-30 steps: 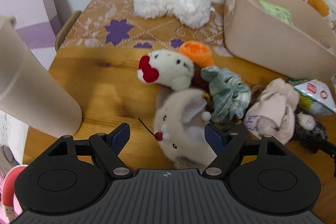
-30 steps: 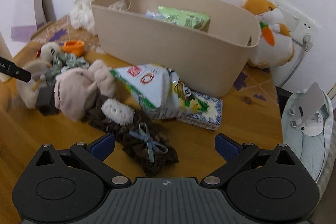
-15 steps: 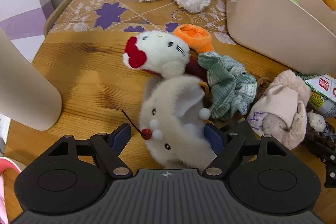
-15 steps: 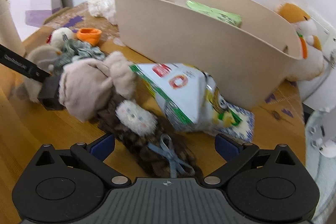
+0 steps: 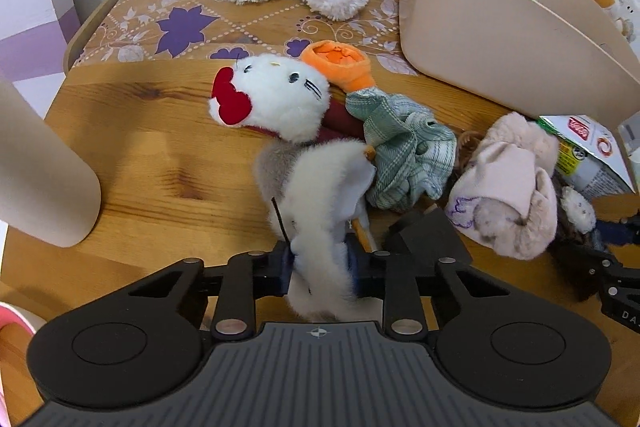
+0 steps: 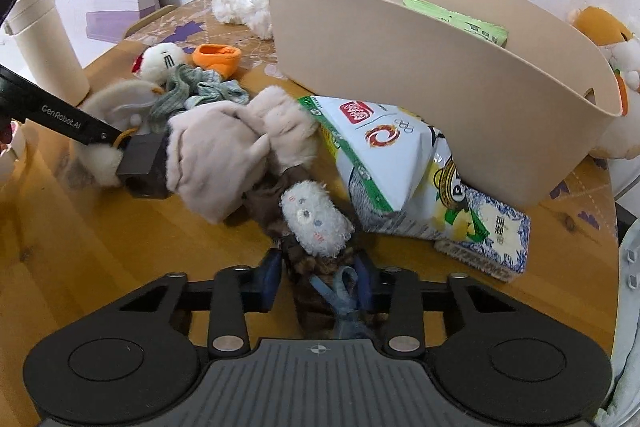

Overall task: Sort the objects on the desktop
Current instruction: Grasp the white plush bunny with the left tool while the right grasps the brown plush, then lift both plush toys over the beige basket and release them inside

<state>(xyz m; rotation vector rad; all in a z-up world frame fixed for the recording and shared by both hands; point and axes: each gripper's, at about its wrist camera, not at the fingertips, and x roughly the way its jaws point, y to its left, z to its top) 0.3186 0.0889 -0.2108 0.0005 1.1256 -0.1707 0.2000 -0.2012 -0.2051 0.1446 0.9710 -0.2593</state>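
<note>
The left hand-held gripper (image 5: 318, 261) has just closed its jaws and is clamped on the grey-white plush mouse (image 5: 320, 195), soft long-pile fur that bulges between the pads. The right hand-held gripper (image 6: 316, 275) has likewise just closed and is clamped on the brown fuzzy plush (image 6: 316, 263), a nubbly dark body with a pale woolly face and a blue ribbon bow. Both toys lie on the wooden bench (image 5: 160, 167), on the near side of the beige bin (image 6: 440, 67). The step in hand looks like a double pick. Next, each toy probably needs lifting clear of the pile and carrying over the bin's smooth, curved plastic rim. The glossy snack bag (image 6: 384, 155) leans against the bin's wall.
</note>
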